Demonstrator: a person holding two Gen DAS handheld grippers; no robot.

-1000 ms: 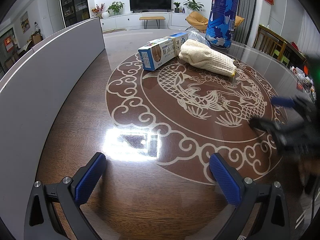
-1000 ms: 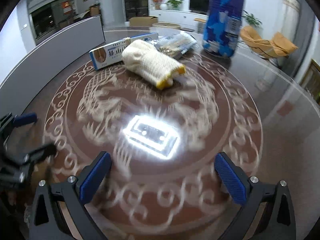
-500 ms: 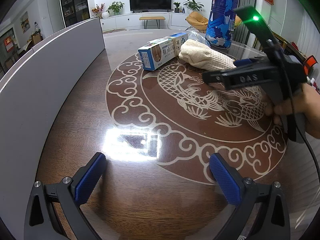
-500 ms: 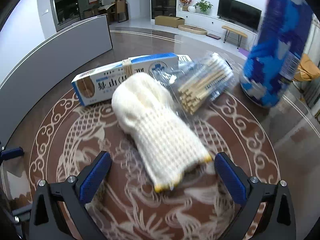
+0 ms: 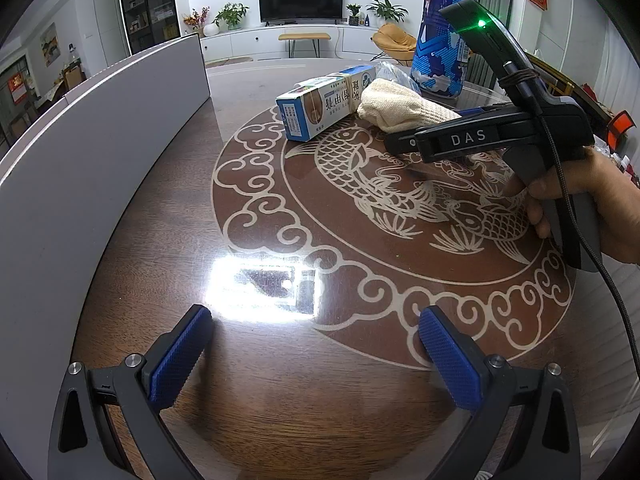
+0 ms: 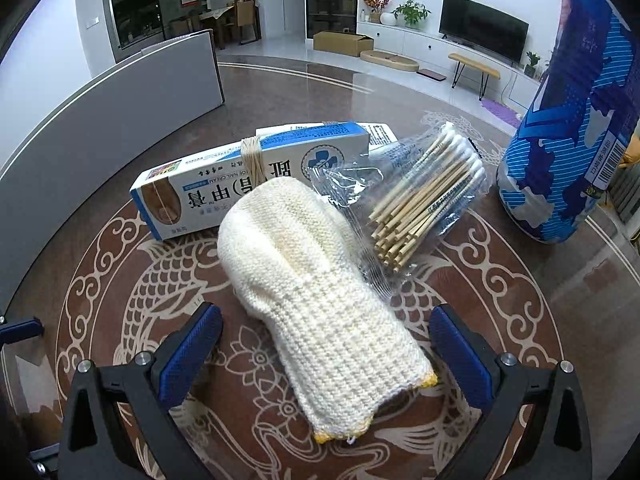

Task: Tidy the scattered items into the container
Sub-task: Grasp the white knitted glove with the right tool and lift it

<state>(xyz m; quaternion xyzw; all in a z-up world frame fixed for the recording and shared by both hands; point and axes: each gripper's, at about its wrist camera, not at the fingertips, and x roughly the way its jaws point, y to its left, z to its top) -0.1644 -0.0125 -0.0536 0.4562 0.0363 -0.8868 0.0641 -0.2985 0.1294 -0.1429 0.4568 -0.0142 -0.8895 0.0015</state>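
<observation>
A cream knit glove (image 6: pixel 320 300) with a yellow cuff edge lies on the patterned table. My right gripper (image 6: pixel 326 354) is open, its blue pads either side of the glove's cuff end and not closed on it. Behind the glove lie a white-and-blue cream box (image 6: pixel 248 184) bound with string and a clear bag of cotton swabs (image 6: pixel 424 200). My left gripper (image 5: pixel 316 356) hangs open and empty over bare table. From there I see the hand-held right gripper (image 5: pixel 404 138) reaching to the glove (image 5: pixel 400 110) beside the box (image 5: pixel 320 106). The grey container wall (image 5: pixel 80 160) curves along the left.
A tall blue-and-white patterned cylinder (image 6: pixel 568 140) stands at the back right, close to the swab bag. A bright lamp reflection (image 5: pixel 260 288) glares on the glass tabletop. The grey container wall (image 6: pixel 100 120) bounds the left side. A cable trails from the right gripper.
My right gripper has moved forward across the table to the glove, which now sits between its open fingers. The left gripper has stayed put.
</observation>
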